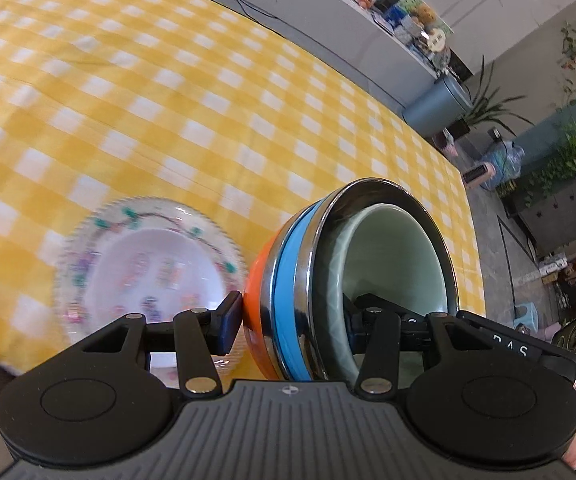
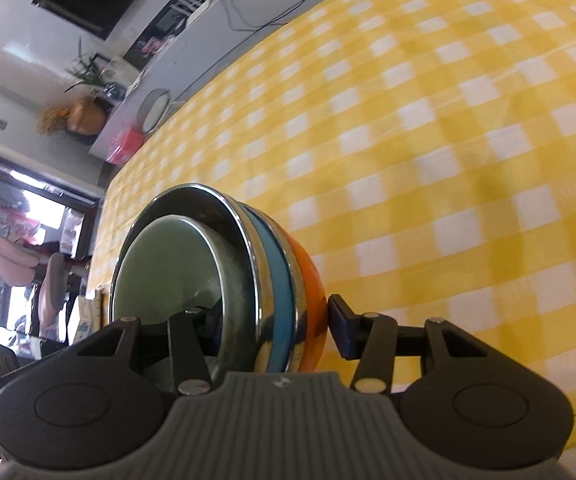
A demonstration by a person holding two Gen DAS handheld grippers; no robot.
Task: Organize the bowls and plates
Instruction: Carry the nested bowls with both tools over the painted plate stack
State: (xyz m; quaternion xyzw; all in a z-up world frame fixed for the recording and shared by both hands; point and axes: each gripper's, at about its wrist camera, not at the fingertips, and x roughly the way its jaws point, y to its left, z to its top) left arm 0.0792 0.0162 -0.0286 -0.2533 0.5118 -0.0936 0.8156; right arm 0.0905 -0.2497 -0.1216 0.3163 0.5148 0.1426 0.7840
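The nested bowl stack (image 1: 352, 280) sits low and centre in both wrist views: a pale green ceramic bowl (image 1: 400, 256) inside a steel bowl with a blue band (image 1: 294, 292), inside an orange-skinned one (image 1: 258, 280). It appears carried off the yellow checked tablecloth (image 1: 168, 100), though the fisheye leaves the gap unclear.

My left gripper (image 1: 292, 324) pinches the stack's wall, one finger inside the green bowl, the other pad against the orange shell. My right gripper (image 2: 272, 324) clamps the same stack at another part of the rim, one finger inside, one outside.

I judge this load heavy for a rim pinch: ceramic plus steel, all stiff, with polished metal that looks slippery. The loose inner bowls could shift or rattle if I tilt, and the green one would chip. Gripping across all the walls at once seems the right hold.

A floral-rimmed plate (image 1: 148, 264) lies on the cloth at the lower left of the left view, just beside the stack.
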